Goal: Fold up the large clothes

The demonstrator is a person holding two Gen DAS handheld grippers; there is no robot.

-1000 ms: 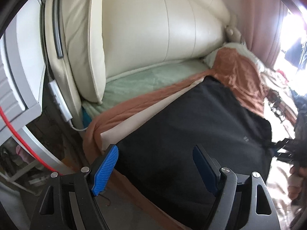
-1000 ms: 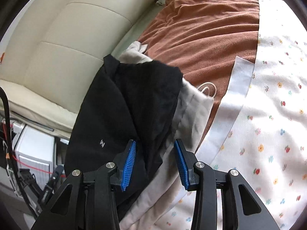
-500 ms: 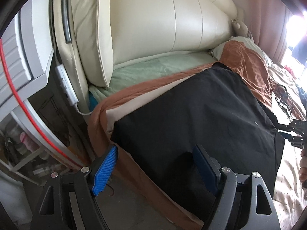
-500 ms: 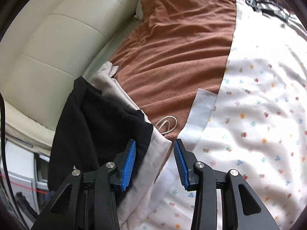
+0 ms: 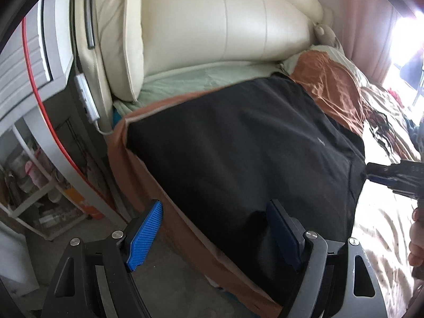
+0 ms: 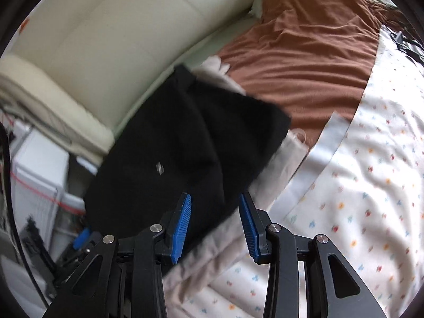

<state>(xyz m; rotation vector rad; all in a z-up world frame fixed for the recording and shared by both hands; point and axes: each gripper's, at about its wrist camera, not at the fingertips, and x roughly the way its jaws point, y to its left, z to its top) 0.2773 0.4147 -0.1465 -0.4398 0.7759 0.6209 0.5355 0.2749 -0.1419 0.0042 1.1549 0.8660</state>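
Observation:
A large black garment (image 5: 238,153) lies folded flat on the bed near its left edge; it also shows in the right wrist view (image 6: 180,153), with a small white logo on it. My left gripper (image 5: 214,235) is open and empty, low at the garment's near edge, its right finger over the black cloth. My right gripper (image 6: 214,225) is open and empty, just above the garment's near right edge. The right gripper also shows at the far right of the left wrist view (image 5: 392,177).
A cream padded headboard (image 5: 212,26) stands behind the garment. A brown sheet (image 6: 304,42) and a white flowered sheet (image 6: 371,172) cover the bed. A white rack with a red cable (image 5: 39,106) stands left of the bed, above grey floor.
Both grippers have moved around the garment. The left view has drawn closer over the black cloth. The right gripper swung away toward the flowered sheet, then back over the garment's edge.

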